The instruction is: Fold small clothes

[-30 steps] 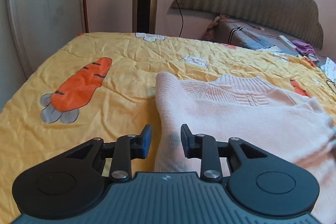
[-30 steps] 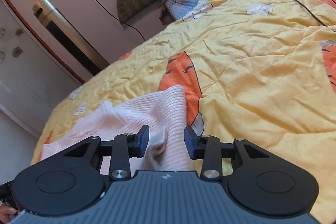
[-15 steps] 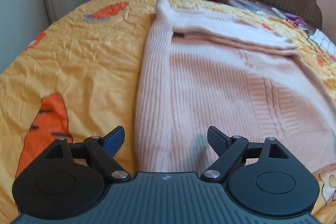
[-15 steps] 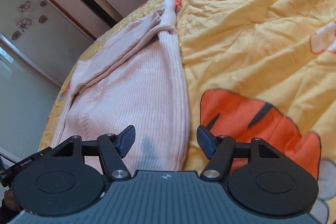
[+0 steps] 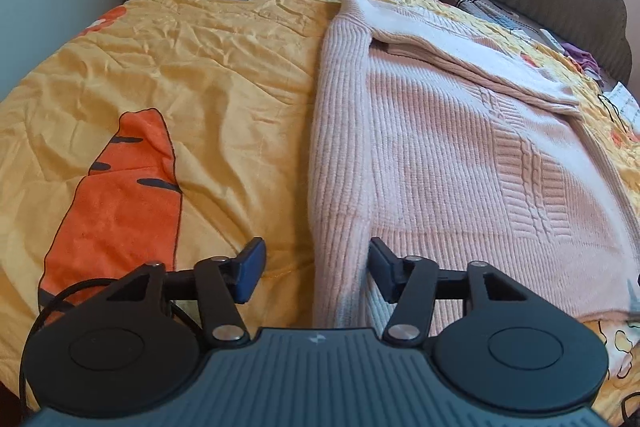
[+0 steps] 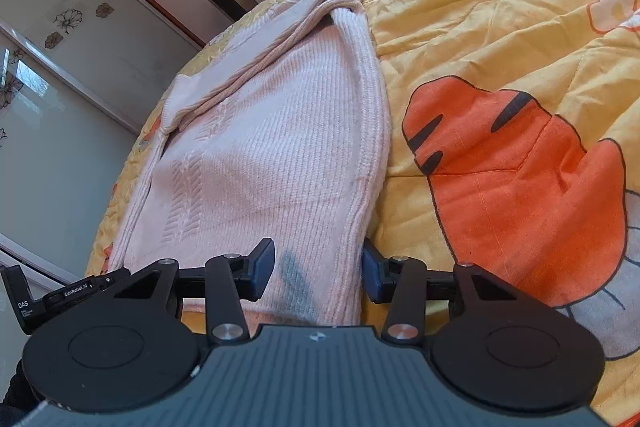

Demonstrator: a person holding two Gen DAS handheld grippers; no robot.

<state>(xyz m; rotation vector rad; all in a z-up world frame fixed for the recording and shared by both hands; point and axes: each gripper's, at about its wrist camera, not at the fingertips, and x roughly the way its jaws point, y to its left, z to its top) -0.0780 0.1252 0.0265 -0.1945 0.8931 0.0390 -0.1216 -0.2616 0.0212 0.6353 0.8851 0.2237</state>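
Now the pale pink ribbed knit sweater [image 5: 440, 147] lies spread flat on the bed's yellow quilt with orange carrot prints [image 5: 180, 75], its hem end nearest both tools and its top, already turned over into a band, far ahead of them. That layout suits a lengthwise fold: each side edge is offered to one tool.

The left hand-held gripper [image 5: 316, 273] straddles the sweater's long left edge, where the sleeve lies doubled along the body as a thick ribbed strip. Its jaws have just been closing from a wider spread; the strip sits between them, the right finger against the knit, the left finger [image 5: 250, 271] apart from it over bare quilt. So it is parted, not yet pinching.

The right hand-held gripper [image 6: 318, 275] does the same at the opposite edge. Its jaws have likewise been closing, with the ribbed border between them; the left finger [image 6: 262, 269] rests over the body panel, and a gap shows, so no grip yet.

Likely both corners get pinched together, so the hem can be lifted evenly.
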